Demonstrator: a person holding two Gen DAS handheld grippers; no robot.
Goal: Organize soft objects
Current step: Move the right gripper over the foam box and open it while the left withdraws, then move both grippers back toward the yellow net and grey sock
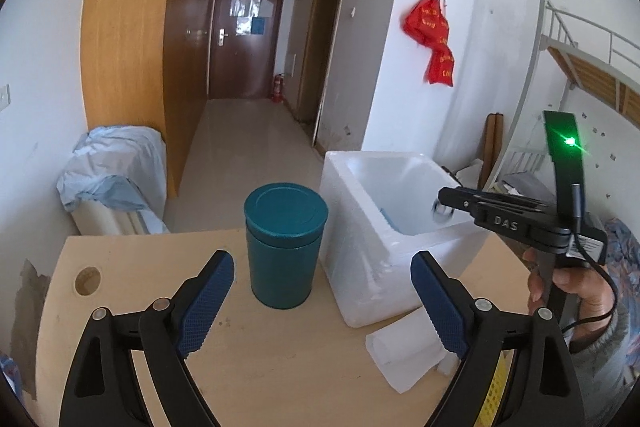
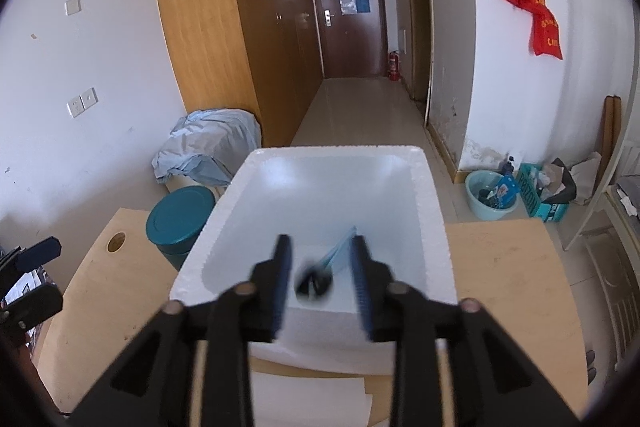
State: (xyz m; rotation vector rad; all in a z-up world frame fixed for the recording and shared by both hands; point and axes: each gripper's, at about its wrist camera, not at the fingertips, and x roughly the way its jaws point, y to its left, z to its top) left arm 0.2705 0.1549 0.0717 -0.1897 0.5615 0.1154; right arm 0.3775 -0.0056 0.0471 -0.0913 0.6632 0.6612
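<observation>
Room: we stand at a wooden table [image 1: 132, 307] facing a hallway.
Left gripper [image 1: 322, 301]: wide open, empty, before a teal canister [image 1: 284, 243].
Right gripper [image 2: 322, 281]: part open over the foam box [image 2: 430, 211]; a blurred dark object [image 2: 314, 281] sits loose between its jaws.
Progress: a blue item [image 2: 340, 251] lies boxed; a white roll [image 1: 400, 351] waits outside.

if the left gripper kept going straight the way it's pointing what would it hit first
Most likely the teal canister: it stands upright on the table, roughly centred ahead of the open left gripper. The white foam box sits to its right, off that line. Depth is hard to judge through the fisheye.
</observation>
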